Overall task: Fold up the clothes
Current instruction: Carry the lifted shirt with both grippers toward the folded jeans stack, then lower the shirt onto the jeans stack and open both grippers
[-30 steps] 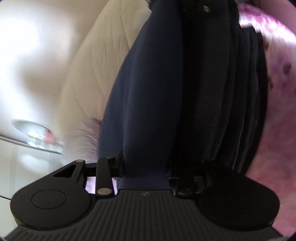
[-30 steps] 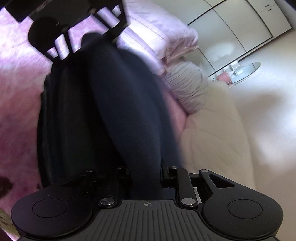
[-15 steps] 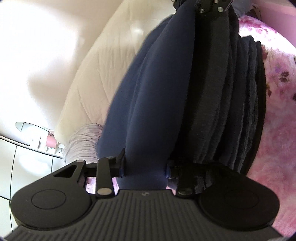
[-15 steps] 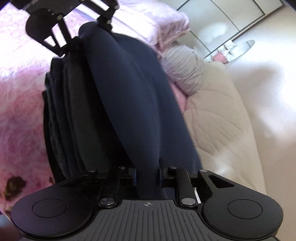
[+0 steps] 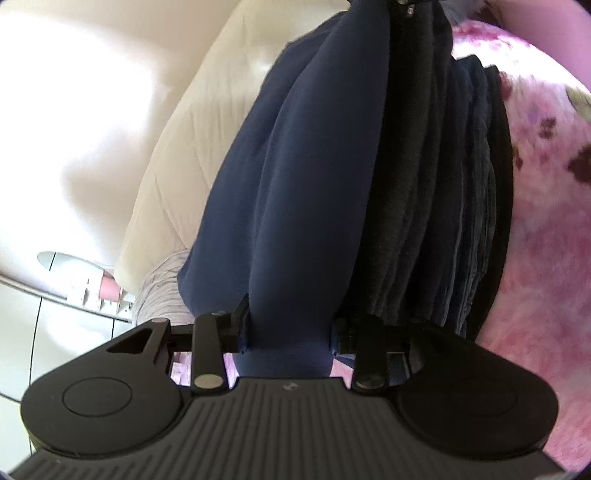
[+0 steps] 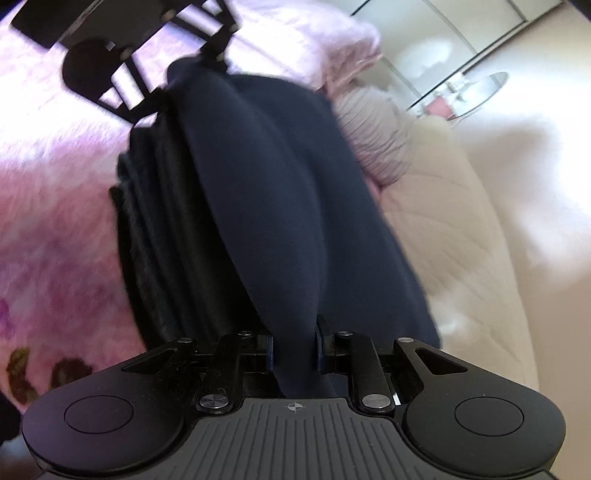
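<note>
left gripper (image 5: 290,328): jaws are clamped on one end of the navy garment (image 5: 295,192), cloth bunched right between the pads, so it's gripped tight.
right gripper (image 6: 294,349): jaws are pinched narrow on the other end of the same garment, fabric squeezed between them.
navy garment: it's stretched between the 2 grippers as a thick rolled fold, held up off the bed and just beside the pile.
other gripper in view: from the right wrist camera the left gripper (image 6: 173,88) is seen at the far end of the cloth, kinda blurred; from the left wrist camera only a sliver of the right gripper (image 5: 402,5) is caught at the top edge.
pile of dark clothes (image 5: 454,206): several folded dark layers are stacked on the pink blanket (image 5: 546,236), right next to the held garment.
bed extras: a striped pillow (image 6: 376,136) and a cream quilted headboard (image 6: 454,240) are seen past the garment.
background: white cupboard doors (image 6: 436,37) are visible beyond, pretty washed out.
</note>
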